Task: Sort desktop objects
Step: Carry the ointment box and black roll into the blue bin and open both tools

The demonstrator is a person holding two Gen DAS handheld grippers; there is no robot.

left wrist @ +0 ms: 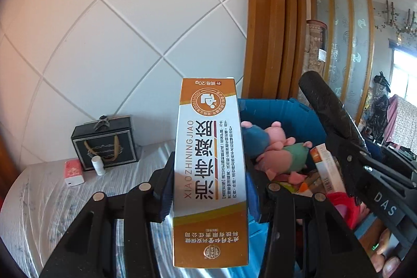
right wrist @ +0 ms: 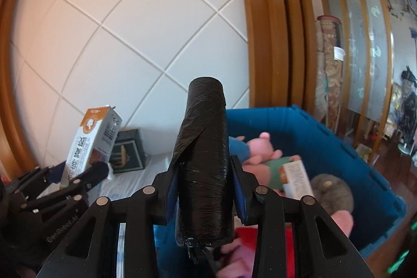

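Observation:
My left gripper [left wrist: 211, 196] is shut on an orange and white medicine box [left wrist: 210, 160], held upright at the near left edge of the blue bin [left wrist: 294, 110]. The box also shows in the right wrist view [right wrist: 88, 142]. My right gripper [right wrist: 204, 192] is shut on a black roll of bin bags [right wrist: 204, 160], held upright over the blue bin [right wrist: 338, 142]. That roll shows in the left wrist view [left wrist: 328, 108] at the right. The bin holds pink plush toys [left wrist: 278, 142] and a small orange carton [right wrist: 297, 179].
A black gift bag [left wrist: 105, 145], a small white bottle [left wrist: 98, 165] and a pink and white box [left wrist: 73, 171] stand on the plastic-covered table [left wrist: 52, 199] near the tiled wall. A wooden frame and room divider rise behind the bin.

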